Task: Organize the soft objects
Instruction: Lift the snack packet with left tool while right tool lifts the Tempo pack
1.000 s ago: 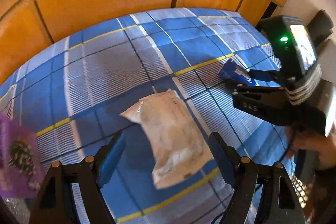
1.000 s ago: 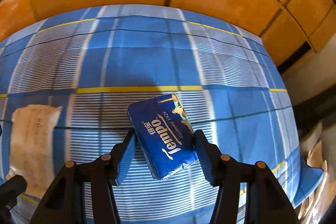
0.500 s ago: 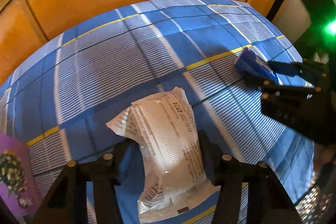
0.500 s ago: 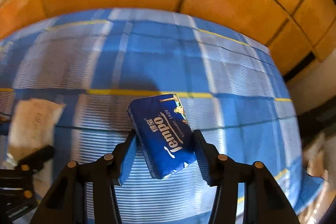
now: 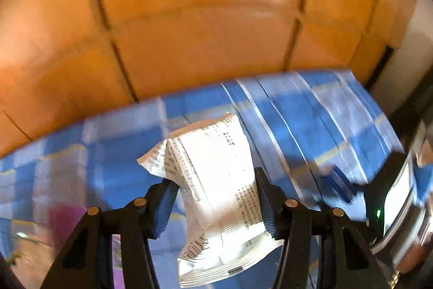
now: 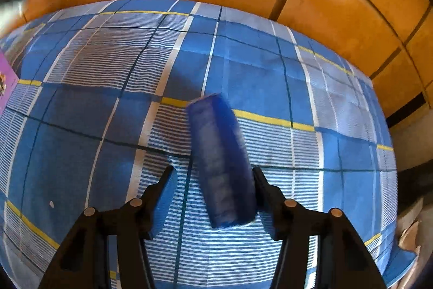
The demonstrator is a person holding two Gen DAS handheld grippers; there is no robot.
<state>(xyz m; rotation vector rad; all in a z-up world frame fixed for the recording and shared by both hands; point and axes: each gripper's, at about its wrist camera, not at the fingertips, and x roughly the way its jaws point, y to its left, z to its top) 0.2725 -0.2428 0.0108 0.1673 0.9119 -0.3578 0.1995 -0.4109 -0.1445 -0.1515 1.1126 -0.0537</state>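
Note:
A white printed packet [image 5: 213, 148] hangs crumpled above the blue plaid cloth [image 5: 311, 121], and my left gripper [image 5: 215, 180] is shut on its middle. In the right wrist view a blue tissue pack [image 6: 219, 148] shows blurred and turned on its narrow side between the fingers of my right gripper [image 6: 212, 172]. The pack lies against the right finger, with a clear gap between it and the left finger [image 6: 165, 191]. The cloth [image 6: 81, 126] is below it.
Orange wooden wall panels [image 5: 205, 31] stand right behind the cloth. A purple packet [image 6: 5, 83] lies at the cloth's left edge. The right gripper's body [image 5: 392, 197] shows blurred at the right of the left wrist view. Crumpled brown material [image 6: 411, 229] lies past the cloth's right edge.
My left gripper closed on the white packet and lifted it off the cloth. The blue pack, gripped flat before, has turned edge-on and come away from the right gripper's left finger.

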